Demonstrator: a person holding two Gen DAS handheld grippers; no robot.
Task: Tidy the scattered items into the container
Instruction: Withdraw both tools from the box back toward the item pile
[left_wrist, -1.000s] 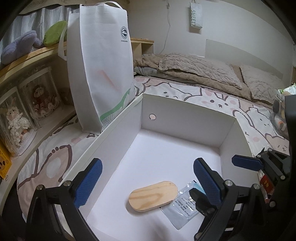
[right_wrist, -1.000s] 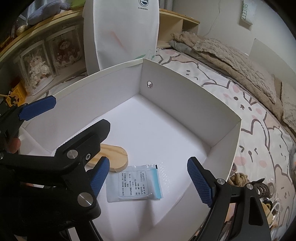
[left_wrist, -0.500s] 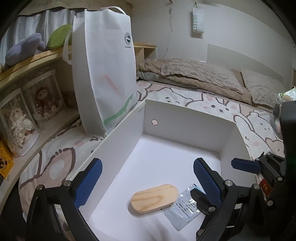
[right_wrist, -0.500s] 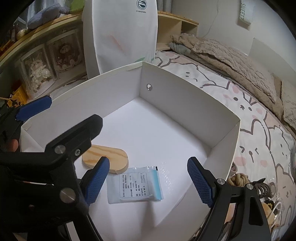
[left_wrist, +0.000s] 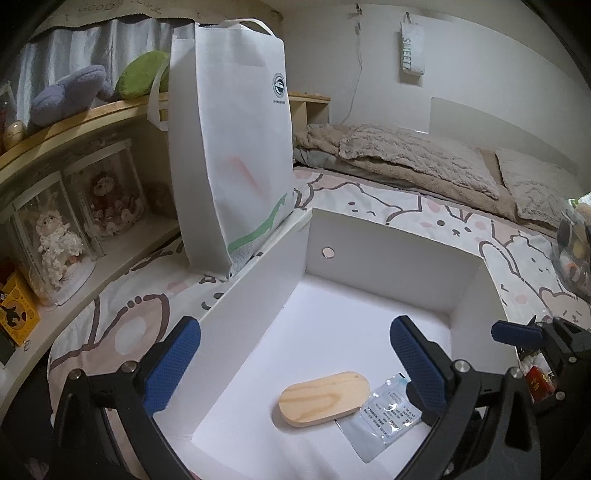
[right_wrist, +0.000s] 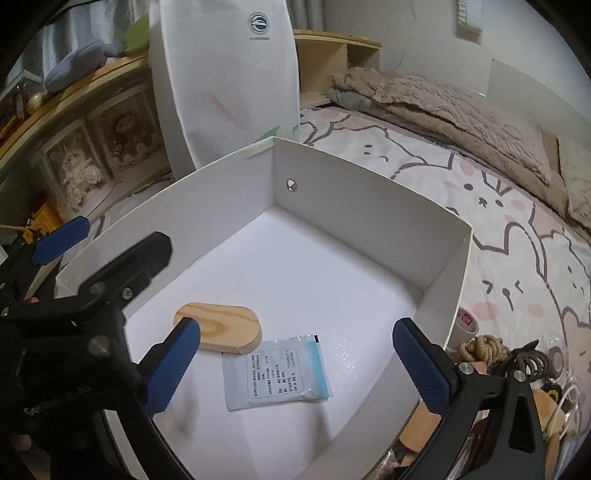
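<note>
Both hand-held grippers empty: left hand-held gripper (left_wrist: 295, 363) spread wide, right hand-held gripper (right_wrist: 295, 365) opening above sachet (right_wrist: 277, 371) and wooden oval (right_wrist: 218, 328) lying inside white box (right_wrist: 369, 199); ample bare floor toward far wall.

we see the right gripper (right_wrist: 295, 363) opening its jaws wider above the sachet (right_wrist: 277, 371), nothing between them; both views tilt slightly upward.

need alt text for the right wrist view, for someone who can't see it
The right gripper, its empty jaws opening, hangs over a white box on a bed. Inside lie a wooden oval block and a blue-edged sachet; a white tote bag stands behind.
</note>
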